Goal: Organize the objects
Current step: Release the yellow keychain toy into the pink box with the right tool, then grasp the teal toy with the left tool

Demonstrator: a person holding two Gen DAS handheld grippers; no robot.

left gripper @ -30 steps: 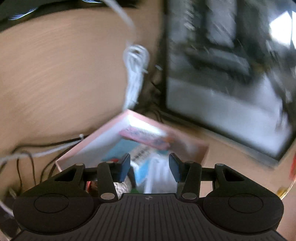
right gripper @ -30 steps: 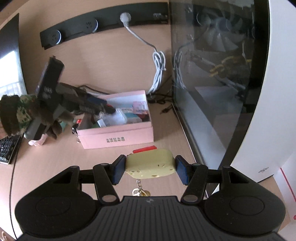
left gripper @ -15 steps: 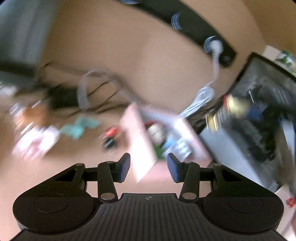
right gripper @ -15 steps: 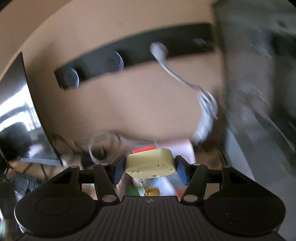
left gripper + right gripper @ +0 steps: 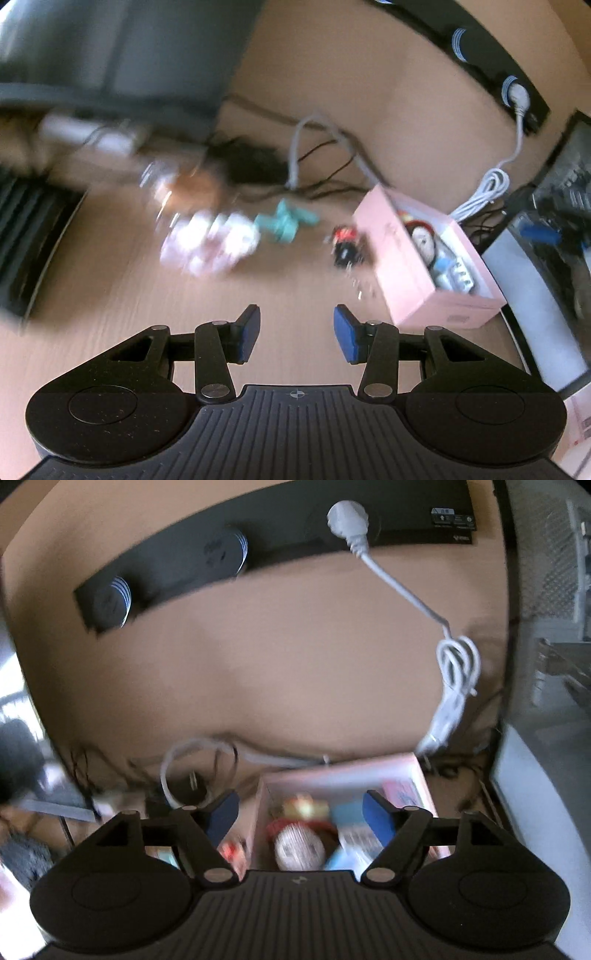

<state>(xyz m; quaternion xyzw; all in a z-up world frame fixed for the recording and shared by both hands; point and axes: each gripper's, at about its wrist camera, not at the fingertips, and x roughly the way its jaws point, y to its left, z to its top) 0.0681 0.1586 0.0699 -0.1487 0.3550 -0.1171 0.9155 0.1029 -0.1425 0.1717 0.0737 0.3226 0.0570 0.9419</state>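
A pink open box [image 5: 413, 269] holds several small items, among them a doll [image 5: 424, 236]. In the right wrist view the box [image 5: 343, 771] lies just under my right gripper [image 5: 301, 818], which is open and empty, with a round toy [image 5: 299, 845] below it. My left gripper [image 5: 297, 334] is open and empty above the bare wooden desk, left of the box. Loose on the desk beyond it lie a red and black figure [image 5: 345, 243], a teal toy [image 5: 286, 223] and a blurred pink and white item [image 5: 210, 243].
A glass-sided computer case [image 5: 554, 229] stands right of the box. A white coiled cable [image 5: 452, 686] hangs from a black socket strip [image 5: 258, 542] on the wall. Dark cables [image 5: 258, 166] and a keyboard [image 5: 26, 240] lie at the left, under a monitor [image 5: 110, 55].
My right gripper has opened and no longer holds the yellow cheese-shaped keychain; it moved over the box. My left gripper swung away from the box to the left, over the desk.
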